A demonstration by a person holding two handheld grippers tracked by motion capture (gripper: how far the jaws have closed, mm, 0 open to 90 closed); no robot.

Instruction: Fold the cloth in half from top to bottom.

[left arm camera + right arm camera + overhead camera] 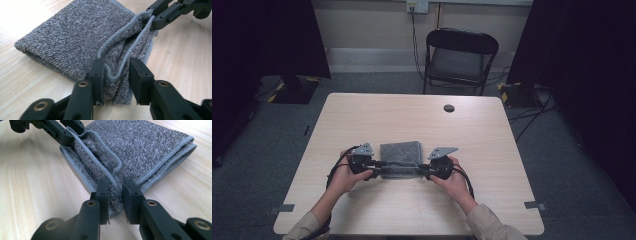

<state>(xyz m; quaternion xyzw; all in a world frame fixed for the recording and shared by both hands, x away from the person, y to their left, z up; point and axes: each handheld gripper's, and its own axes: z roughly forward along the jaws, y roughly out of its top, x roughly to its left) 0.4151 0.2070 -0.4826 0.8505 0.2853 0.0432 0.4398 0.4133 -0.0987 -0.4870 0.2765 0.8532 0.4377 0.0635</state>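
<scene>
Desk: pale wood-grain rectangular desk (492,135). My forearms come in over its near edge, and the work sits near that edge, roughly midway between the left and right edges.

Towel: grey, speckled terry towel (400,152) folded into a flat, thick pad on the desk, with its loose hemmed edges towards me.

Long axis: the top flap's near hem runs left to right, parallel to the desk's near edge, from one set of my jaws to the other (that line is what my next move turns on).

Which way it lies: the folded bulk lies beyond the hem, towards the desk's far edge. I judge each hand equally near, one at each end.

Left gripper: black two-jaw left gripper (116,72) at the hem's left end. Its jaws stand narrowly apart, with the hem looped slack between them. One pad touches cloth and the other stands clear, so I take it as let go.

Right gripper: black two-jaw right gripper (115,192) at the right end, its jaws narrower. The hem threads the gap and no squeeze is plain.

Next: I judge the fold as laid.
</scene>
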